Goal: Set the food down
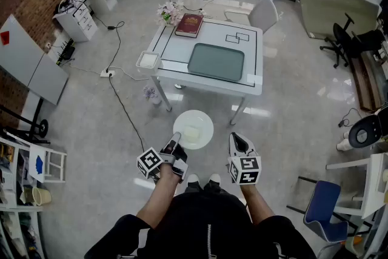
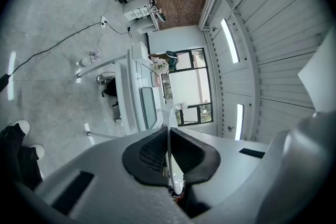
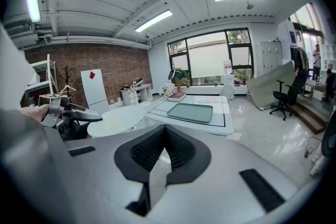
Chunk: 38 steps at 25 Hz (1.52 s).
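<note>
Above the floor, short of the bench (image 1: 253,63), well apart from it:

- Plate (image 1: 204,120), white, round: one. It is pinched at its near rim by the left tool (image 1: 176,141), and the left gripper view shows the rim edge-on, clamped between the dark pads. The plate is carried level, likely so that its load does not slide.
- Food (image 1: 191,133), a pale squarish piece: one. It lies near the middle of the plate, in the air, and is not yet set down.
- Right tool (image 1: 237,139): one. Its jaws are brought together at the tips with nothing between them. It is held beside the plate without touching it, probably kept free to steady the plate or clear a spot.

On the bench:

- Tray (image 1: 216,62), grey-green and bare: one. It sits at the near side and seems the likeliest landing place.
- Book (image 1: 189,25), red: one, at the far left.
- Flowers (image 1: 170,12): one bunch, beside the book at the far corner.
- Small white dish (image 1: 148,60): one, at the left edge.

Beyond the bench:

- Chair (image 1: 264,14), white: one.
</note>
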Each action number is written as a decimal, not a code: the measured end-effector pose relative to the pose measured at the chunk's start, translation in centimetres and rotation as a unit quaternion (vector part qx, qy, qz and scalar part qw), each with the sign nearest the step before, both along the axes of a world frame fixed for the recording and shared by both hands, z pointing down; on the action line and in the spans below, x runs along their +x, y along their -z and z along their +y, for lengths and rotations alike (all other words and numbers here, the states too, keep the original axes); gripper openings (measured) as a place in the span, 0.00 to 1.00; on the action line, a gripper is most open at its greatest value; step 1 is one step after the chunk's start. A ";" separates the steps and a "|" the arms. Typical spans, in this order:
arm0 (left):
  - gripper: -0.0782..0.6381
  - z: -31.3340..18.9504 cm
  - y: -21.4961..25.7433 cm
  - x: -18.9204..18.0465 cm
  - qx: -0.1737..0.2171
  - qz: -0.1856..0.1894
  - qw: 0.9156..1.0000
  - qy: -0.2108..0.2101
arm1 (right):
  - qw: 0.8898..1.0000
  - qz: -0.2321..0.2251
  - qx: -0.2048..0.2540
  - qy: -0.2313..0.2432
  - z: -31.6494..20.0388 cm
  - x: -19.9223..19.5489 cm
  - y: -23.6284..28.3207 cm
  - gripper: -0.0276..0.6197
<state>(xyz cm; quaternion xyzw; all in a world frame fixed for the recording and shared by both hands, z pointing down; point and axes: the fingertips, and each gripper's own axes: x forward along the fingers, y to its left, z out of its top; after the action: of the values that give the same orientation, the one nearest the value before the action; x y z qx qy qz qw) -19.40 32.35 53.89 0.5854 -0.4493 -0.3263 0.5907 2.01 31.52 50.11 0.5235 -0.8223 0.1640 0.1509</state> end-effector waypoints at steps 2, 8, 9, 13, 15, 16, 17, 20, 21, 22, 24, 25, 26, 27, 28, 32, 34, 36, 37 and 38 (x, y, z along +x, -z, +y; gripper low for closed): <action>0.13 -0.1 0.0 0.0 0.000 -0.002 1.000 0.000 | 1.000 -0.001 0.002 0.001 -0.2 0.0 0.0 0.06; 0.13 -0.4 -0.1 -0.1 0.000 -0.001 1.000 0.003 | 1.000 -0.011 0.019 0.013 -0.3 -0.5 0.3 0.06; 0.13 -0.4 -0.1 0.0 0.000 0.000 1.000 0.003 | 1.000 -0.009 0.021 0.015 -0.3 -0.6 0.3 0.06; 0.13 -0.8 0.2 0.5 0.004 -0.002 1.000 0.004 | 1.000 -0.010 0.022 0.017 -0.4 -0.2 0.2 0.06; 0.13 -1.1 0.3 1.0 0.003 -0.003 1.000 0.004 | 1.000 -0.013 0.020 0.016 -0.7 0.4 0.2 0.06; 0.13 -1.2 0.3 1.3 0.003 -0.003 1.000 0.004 | 1.000 -0.014 0.020 0.016 -0.8 0.8 0.2 0.06; 0.13 -1.4 0.4 1.7 0.003 -0.003 1.000 0.004 | 1.000 -0.015 0.019 0.016 -0.9 1.1 0.2 0.06; 0.13 -1.8 0.5 2.7 0.003 -0.006 1.000 0.005 | 1.000 -0.019 0.018 0.016 -1.3 2.4 0.1 0.06; 0.13 -2.0 0.5 3.0 0.004 -0.008 1.000 0.005 | 0.999 -0.021 0.018 0.016 -1.5 2.8 0.1 0.06; 0.13 -2.2 0.5 3.4 0.005 -0.010 1.000 0.006 | 0.999 -0.023 0.018 0.017 -1.7 3.3 0.0 0.06; 0.13 -2.5 0.5 4.2 0.004 -0.011 1.000 0.008 | 0.999 -0.025 0.017 0.020 -2.0 4.1 -0.1 0.06; 0.13 -2.6 0.6 4.6 0.004 -0.011 1.000 0.009 | 0.999 -0.026 0.016 0.021 -2.2 4.4 -0.1 0.06; 0.13 -2.7 0.7 4.9 0.004 -0.011 1.000 0.010 | 0.999 -0.027 0.015 0.023 -2.3 4.7 -0.1 0.06; 0.13 -2.9 0.8 5.1 0.003 -0.012 1.000 0.012 | 0.999 -0.029 0.014 0.025 -2.4 5.0 -0.2 0.06; 0.13 -2.9 0.8 5.4 0.003 -0.012 1.000 0.014 | 0.999 -0.031 0.013 0.027 -2.5 5.3 -0.2 0.06; 0.13 -3.6 0.8 6.2 0.001 -0.014 1.000 0.022 | 0.999 -0.033 0.006 0.034 -3.1 6.4 -0.6 0.06; 0.13 -3.7 0.8 6.5 -0.002 -0.015 1.000 0.023 | 0.999 -0.036 0.004 0.033 -3.3 7.0 -0.6 0.06; 0.13 -3.9 0.8 6.8 -0.003 -0.019 1.000 0.024 | 0.999 -0.041 0.002 0.029 -3.4 7.7 -0.5 0.06; 0.13 -4.2 0.8 6.9 -0.002 -0.020 0.999 0.024 | 0.999 -0.044 0.002 0.026 -3.7 8.1 -0.6 0.06; 0.13 -4.5 0.9 7.1 0.000 -0.020 0.999 0.025 | 0.999 -0.046 0.001 0.023 -3.9 8.5 -0.6 0.06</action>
<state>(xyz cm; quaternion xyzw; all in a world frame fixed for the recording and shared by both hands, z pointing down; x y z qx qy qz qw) -12.30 27.88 53.03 0.5803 -0.4755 -0.3288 0.5736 10.49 27.59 50.74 0.4963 -0.8405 0.1841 0.1160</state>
